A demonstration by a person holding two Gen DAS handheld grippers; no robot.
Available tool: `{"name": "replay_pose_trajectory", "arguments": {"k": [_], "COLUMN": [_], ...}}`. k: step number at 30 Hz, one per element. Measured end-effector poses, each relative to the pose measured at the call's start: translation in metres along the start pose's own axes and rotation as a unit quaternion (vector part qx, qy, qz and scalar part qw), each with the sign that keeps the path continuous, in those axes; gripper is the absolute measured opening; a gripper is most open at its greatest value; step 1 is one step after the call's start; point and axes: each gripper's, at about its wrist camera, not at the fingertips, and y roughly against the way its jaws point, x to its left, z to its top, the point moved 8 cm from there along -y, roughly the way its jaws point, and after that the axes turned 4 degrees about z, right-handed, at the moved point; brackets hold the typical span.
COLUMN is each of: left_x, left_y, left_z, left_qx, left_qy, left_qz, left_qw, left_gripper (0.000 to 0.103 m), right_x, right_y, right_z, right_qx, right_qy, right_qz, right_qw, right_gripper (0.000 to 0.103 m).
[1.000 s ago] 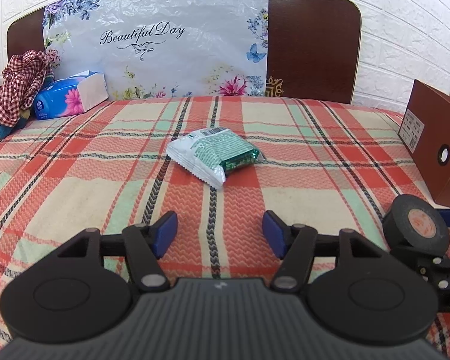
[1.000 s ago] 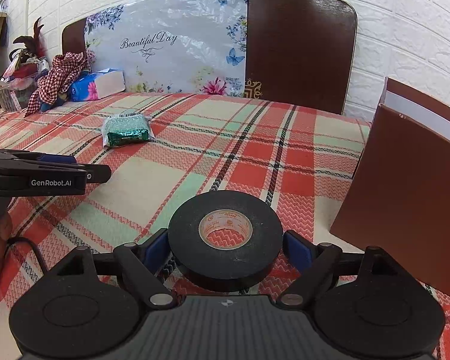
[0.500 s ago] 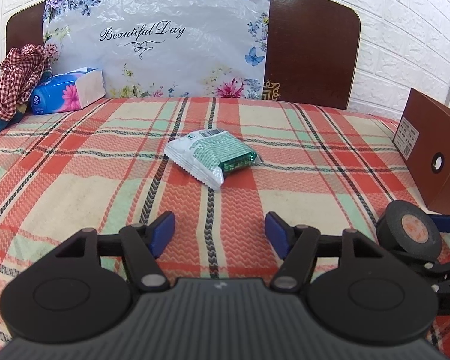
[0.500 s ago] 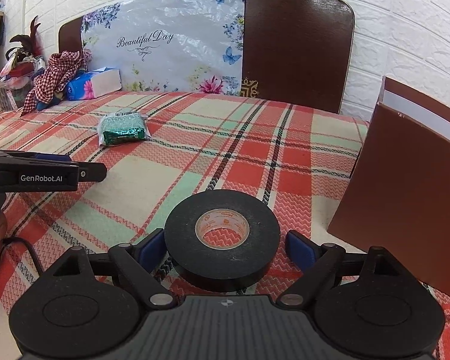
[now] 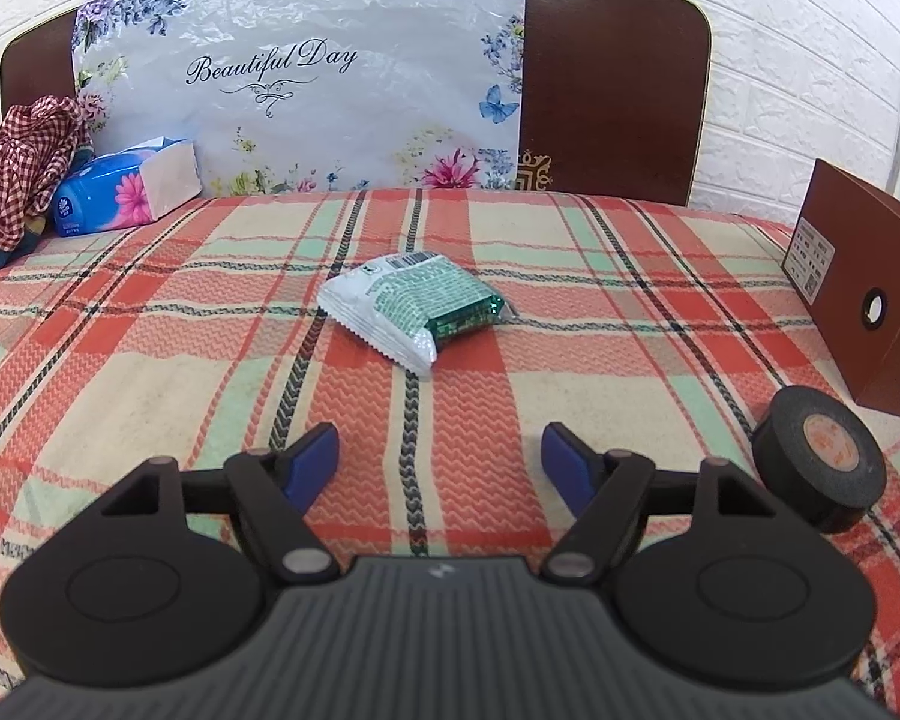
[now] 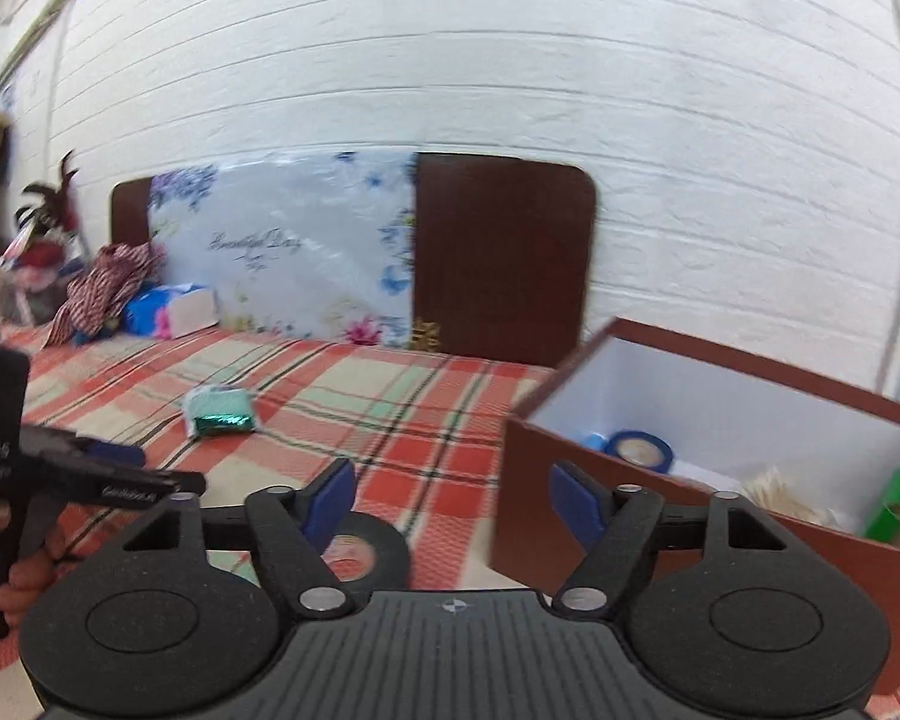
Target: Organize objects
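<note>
both my tongs are released: left gripper [image 5: 439, 450], right gripper [image 6: 453, 489]. only my right view looks inside the brown cardboard box [image 6: 720, 516], onto a blue tape roll [image 6: 639, 450]. the matte black tape roll [image 5: 822, 456] lies on the woven plaid sheet [image 5: 150, 372] beside the box; the crinkly green packet [image 5: 414, 306] sits mid-bed.

Plaid bed [image 5: 150, 360] w/ scattered items

Green-white snack pkt [image 5: 411, 306] lies mid-bed. Far left of pkt, by the headboard: blue tissue pack [image 5: 123, 189] w/ checked cloth [image 5: 21, 171] just beside it. Right of pkt: brown box [image 5: 858, 300] at the bed's edge; black tape roll [image 5: 822, 459] lies near the box, on its nearer side.
</note>
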Motion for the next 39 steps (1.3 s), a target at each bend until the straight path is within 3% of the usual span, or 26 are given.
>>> {"name": "replay_pose_trajectory", "arguments": {"k": [6,11,17,39], "left_x": [-0.001,-0.002,-0.002,-0.003], "left_y": [0.000,0.000,0.000,0.001], "left_z": [0.000,0.000,0.000,0.000], "left_qx": [0.001,0.002,0.002,0.003], "left_qy": [-0.004,-0.010,-0.014,-0.016], "left_qz": [0.002,0.005,0.008,0.008], "left_qw": [1.0000,0.9999,0.9999,0.9998], "left_gripper": [0.077,0.077,0.077,0.080], "right_x": [0.012,0.024,0.020,0.027], "right_y": [-0.007,-0.021,-0.027,-0.029], "right_z": [-0.029,-0.059,-0.076,-0.079], "right_qx": [0.043,0.093,0.114,0.114], "right_qy": [-0.002,-0.013,-0.020,-0.007], "right_qz": [0.040,0.045,0.044,0.037], "right_qw": [0.998,0.995,0.992,0.993], "right_gripper": [0.068,0.068,0.070,0.080]}}
